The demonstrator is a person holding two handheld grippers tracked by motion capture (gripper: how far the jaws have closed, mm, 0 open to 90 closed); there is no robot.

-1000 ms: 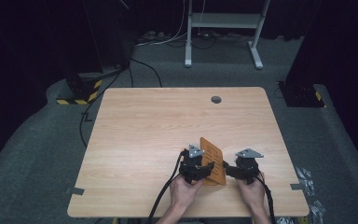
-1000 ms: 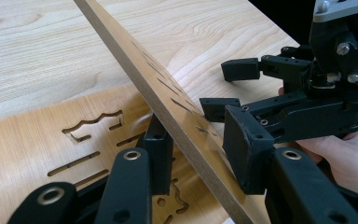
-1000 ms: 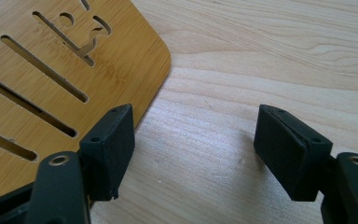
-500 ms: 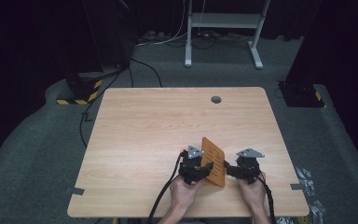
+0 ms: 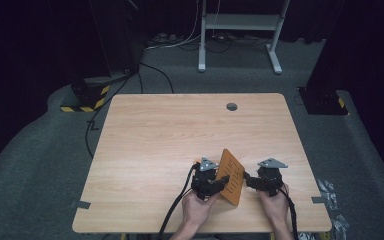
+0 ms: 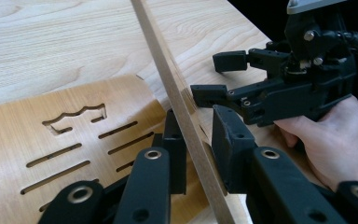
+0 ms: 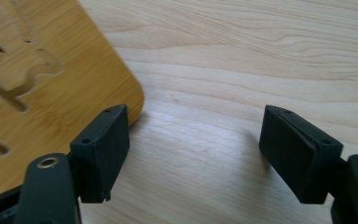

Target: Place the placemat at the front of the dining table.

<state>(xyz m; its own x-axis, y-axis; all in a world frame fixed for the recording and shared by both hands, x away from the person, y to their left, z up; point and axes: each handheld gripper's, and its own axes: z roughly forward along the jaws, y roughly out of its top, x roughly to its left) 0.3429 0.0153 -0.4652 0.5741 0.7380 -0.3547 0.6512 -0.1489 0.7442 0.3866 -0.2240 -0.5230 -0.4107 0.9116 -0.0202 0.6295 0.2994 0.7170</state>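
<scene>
High view: near the lower middle of the frame a slotted wooden board [image 5: 231,176] stands tilted on its edge on the tabletop [image 5: 180,135], between the two hand-held tools. The left gripper [image 5: 219,184] sits against its left side and the right gripper [image 5: 248,180] just to its right. Compared with the two earlier pictures, the board and both hands lie in the same spot — nothing has been carried anywhere.

Left gripper view: the change is here. The board's thin edge [image 6: 182,112] runs diagonally from the top middle down to the bottom, passing between the two black jaws, which have just been closing on it. They now stand narrow, with the right-hand pad up against the edge and the left-hand one close on the other side; whether both press fully I cannot tell. A second slotted panel [image 6: 70,140] lies flat at the lower left. The right gripper [image 6: 223,77] shows at the upper right, jaws apart, held by a hand [image 6: 326,135].

Right gripper view: the jaws stand wide open over bare tabletop [image 7: 223,93], holding nothing; the board's rounded corner [image 7: 51,70] fills the upper left, just beside the left-hand jaw.

Judged from this, the left side is taking hold — so the board can likely be steadied or lifted next.
</scene>
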